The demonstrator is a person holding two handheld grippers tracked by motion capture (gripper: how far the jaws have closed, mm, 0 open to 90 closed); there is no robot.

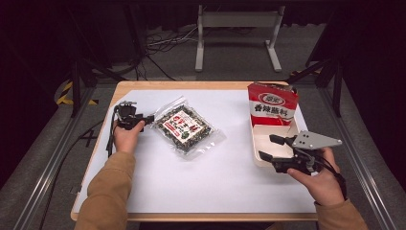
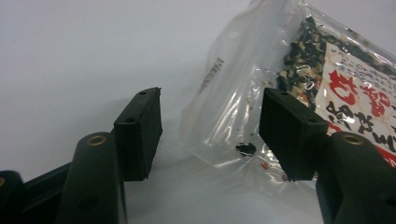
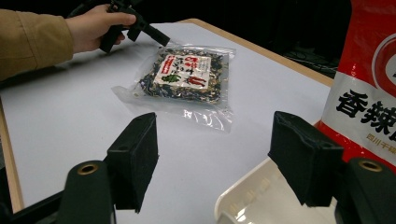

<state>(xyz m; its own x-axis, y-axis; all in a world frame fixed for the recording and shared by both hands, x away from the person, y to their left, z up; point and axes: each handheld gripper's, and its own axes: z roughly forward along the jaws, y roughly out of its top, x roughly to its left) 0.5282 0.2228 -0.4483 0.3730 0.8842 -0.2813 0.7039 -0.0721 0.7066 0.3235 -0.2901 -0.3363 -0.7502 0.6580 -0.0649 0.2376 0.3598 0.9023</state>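
White paper [image 1: 206, 177] covers the wooden counter [image 1: 158, 85]; grey floor and cables lie beyond. Left gripper [image 1: 143, 120] jaws gape at the clear bag [image 1: 184, 125]. Right gripper [image 1: 269, 147] jaws apart over the tray [image 1: 258, 143].

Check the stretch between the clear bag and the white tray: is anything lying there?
Nothing: in the high view only bare white mat separates the clear bag from the tray. The right gripper view shows the same gap bare.
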